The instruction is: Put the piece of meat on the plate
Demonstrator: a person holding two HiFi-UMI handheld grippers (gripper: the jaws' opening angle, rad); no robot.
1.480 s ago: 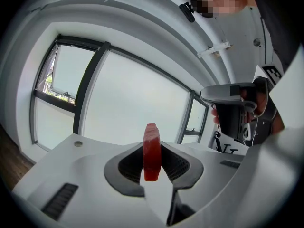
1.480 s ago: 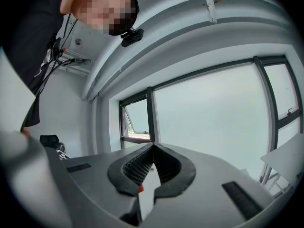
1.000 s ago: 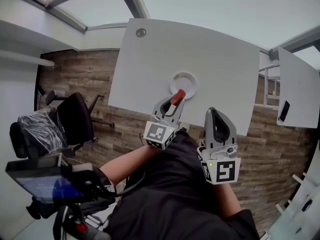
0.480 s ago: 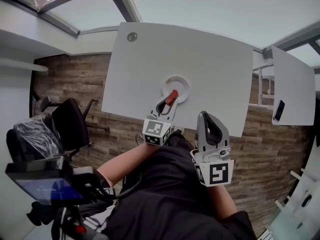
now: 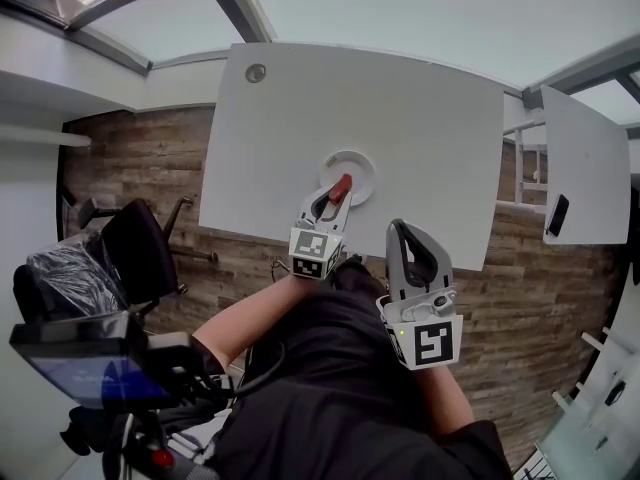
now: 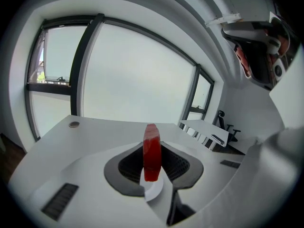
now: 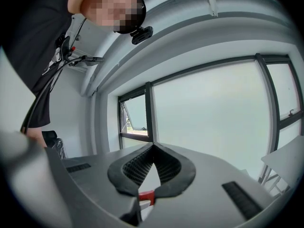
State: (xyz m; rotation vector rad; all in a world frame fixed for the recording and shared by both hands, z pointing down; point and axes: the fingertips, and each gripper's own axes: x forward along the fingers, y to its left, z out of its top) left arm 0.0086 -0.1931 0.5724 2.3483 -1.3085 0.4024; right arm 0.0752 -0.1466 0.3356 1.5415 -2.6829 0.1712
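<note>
Head view: meat (image 5: pixel 341 187) at plate (image 5: pixel 365 162) rim

table (image 5: pixel 420 118) bare around plate (image 5: pixel 360 166); grommet (image 5: pixel 257 72) at far-left corner | chair (image 5: pixel 140 248) left of table, well apart

A white table (image 5: pixel 400 108) with a round grommet (image 5: pixel 257 72) stands on a wood-plank floor (image 5: pixel 140 158). In the head view a black office chair (image 5: pixel 140 253) sits to its left and a second white table (image 5: pixel 585 158) to its right. Large dark-framed windows (image 6: pixel 137 80) give pale, even daylight between white walls (image 7: pixel 102 122).
</note>
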